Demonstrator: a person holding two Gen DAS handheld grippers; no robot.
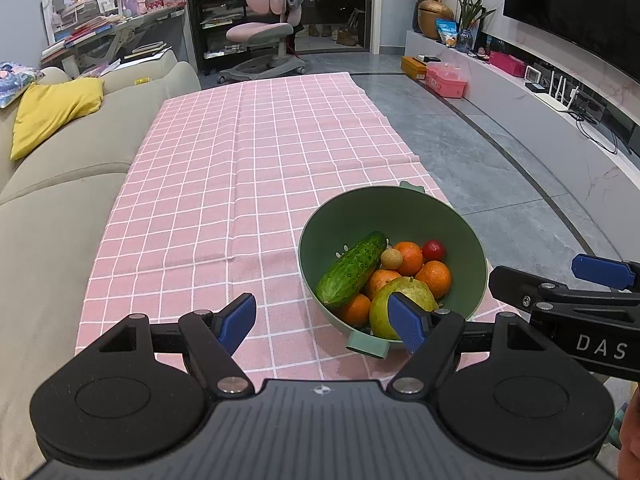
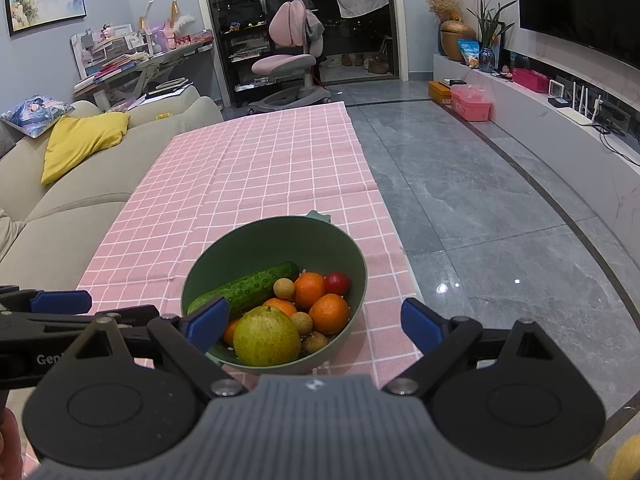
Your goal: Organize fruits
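Note:
A green colander bowl (image 1: 420, 208) stands on the pink checked tablecloth (image 1: 224, 184) near its right edge. It holds a cucumber (image 1: 352, 270), a yellow-green pear (image 1: 380, 300), several oranges (image 1: 436, 278), a red tomato (image 1: 434, 250) and small brown longans (image 1: 391, 259). My left gripper (image 1: 326, 322) is open and empty, just short of the bowl's near rim. My right gripper (image 2: 314, 322) is open and empty, above the bowl's (image 2: 280, 236) near rim, with the pear (image 2: 266, 336) between its fingers in view. The right gripper also shows at the right edge of the left wrist view (image 1: 604, 272).
A grey sofa (image 1: 60, 200) with a yellow cushion (image 1: 56, 112) runs along the table's left side. Grey tiled floor (image 1: 500, 184) lies right of the table. A pink desk chair (image 1: 268, 32) stands beyond the far end. A TV bench (image 1: 560, 120) lines the right wall.

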